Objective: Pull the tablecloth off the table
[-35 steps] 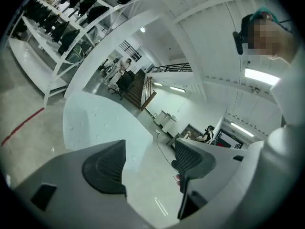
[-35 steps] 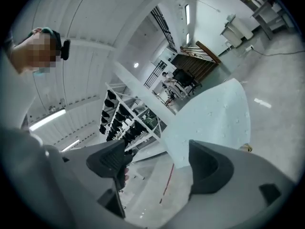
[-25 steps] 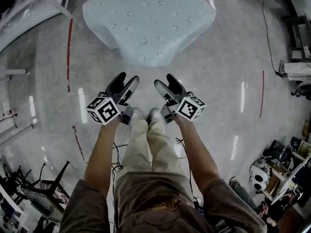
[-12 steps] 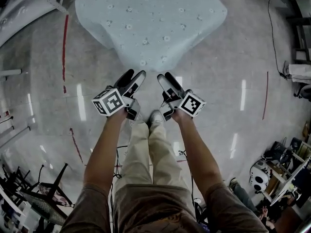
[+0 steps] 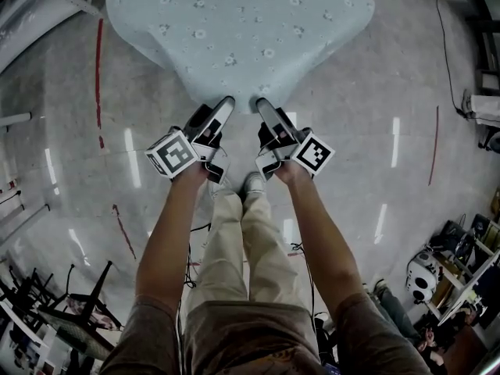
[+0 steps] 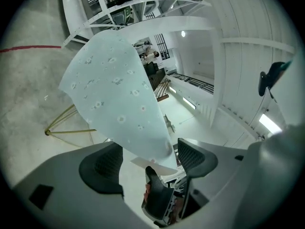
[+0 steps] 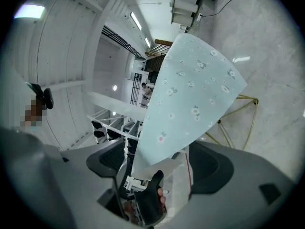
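I am holding my left gripper (image 5: 212, 114) and my right gripper (image 5: 270, 116) side by side, low in front of me, both pointing at the near corner of the pale blue tablecloth with small white flower print (image 5: 234, 30). The cloth is lying spread over the table ahead, and this corner is drooping down off the edge toward me. In the left gripper view my jaws are standing spread apart, and the tip of the hanging corner is dipping into the gap between the two dark ribbed pads (image 6: 102, 163); I cannot tell whether it is touching either one. In the right gripper view my jaws are likewise standing wide apart, with the same corner hanging down between them and nothing pinched. Under the cloth, the table's thin yellowish metal legs (image 6: 66, 128) are showing against the floor. I am standing on the glossy grey concrete floor (image 5: 351, 131), my beige trouser legs (image 5: 234, 241) just behind the grippers. A red line (image 5: 98, 61) is running along the floor to the left of the table.
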`<state>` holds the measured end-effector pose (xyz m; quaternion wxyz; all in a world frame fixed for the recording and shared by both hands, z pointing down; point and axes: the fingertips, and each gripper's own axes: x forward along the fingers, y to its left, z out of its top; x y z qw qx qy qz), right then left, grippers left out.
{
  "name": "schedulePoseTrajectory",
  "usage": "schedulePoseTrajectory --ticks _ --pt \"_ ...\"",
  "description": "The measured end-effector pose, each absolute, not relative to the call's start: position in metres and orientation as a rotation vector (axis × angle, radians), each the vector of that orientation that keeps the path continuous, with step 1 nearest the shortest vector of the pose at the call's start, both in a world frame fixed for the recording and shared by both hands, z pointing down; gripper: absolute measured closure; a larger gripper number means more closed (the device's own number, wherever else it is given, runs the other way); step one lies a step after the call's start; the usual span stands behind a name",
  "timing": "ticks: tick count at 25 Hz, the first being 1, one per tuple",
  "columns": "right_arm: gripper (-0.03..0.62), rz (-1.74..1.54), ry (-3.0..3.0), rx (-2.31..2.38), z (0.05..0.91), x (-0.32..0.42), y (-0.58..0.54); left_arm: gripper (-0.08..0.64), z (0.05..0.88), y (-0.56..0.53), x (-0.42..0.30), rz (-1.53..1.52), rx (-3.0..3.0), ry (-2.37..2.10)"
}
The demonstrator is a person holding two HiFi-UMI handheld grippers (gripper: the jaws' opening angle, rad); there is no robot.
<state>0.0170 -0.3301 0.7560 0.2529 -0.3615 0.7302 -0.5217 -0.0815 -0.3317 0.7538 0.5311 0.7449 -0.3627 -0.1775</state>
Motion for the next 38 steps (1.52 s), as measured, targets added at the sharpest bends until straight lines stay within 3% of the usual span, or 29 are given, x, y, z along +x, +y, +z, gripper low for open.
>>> schedulePoseTrajectory --ticks 10,15,18,26,28,38 --pt "0.281 -1.436 1.921 -0.965 0.763 0.023 -0.345 0.218 0.754 -0.353 -0.086 -0.557 1.675 -0.842" --pt "0.333 -1.440 1.894 -0.946 0.762 0.022 -0.347 0.227 0.759 -0.349 -0.080 -0.465 1.721 -0.824" --pt "0.428 -1.429 1.905 -0.962 0.759 0.022 -0.345 0.323 0.758 -0.348 -0.080 -0.450 1.723 -0.830" --pt "0.572 -1.423 1.911 -0.953 0.748 0.018 -0.345 0.500 0.748 -0.343 -0.077 -0.461 1.732 -0.815" --pt "0.584 -1.426 1.931 -0.956 0.744 0.018 -0.343 0.534 0.743 -0.340 -0.077 -0.445 1.750 -0.810" --pt "0.584 -1.402 2.007 -1.078 0.705 0.015 -0.337 0.537 0.702 -0.335 -0.076 -0.289 1.871 -0.889"
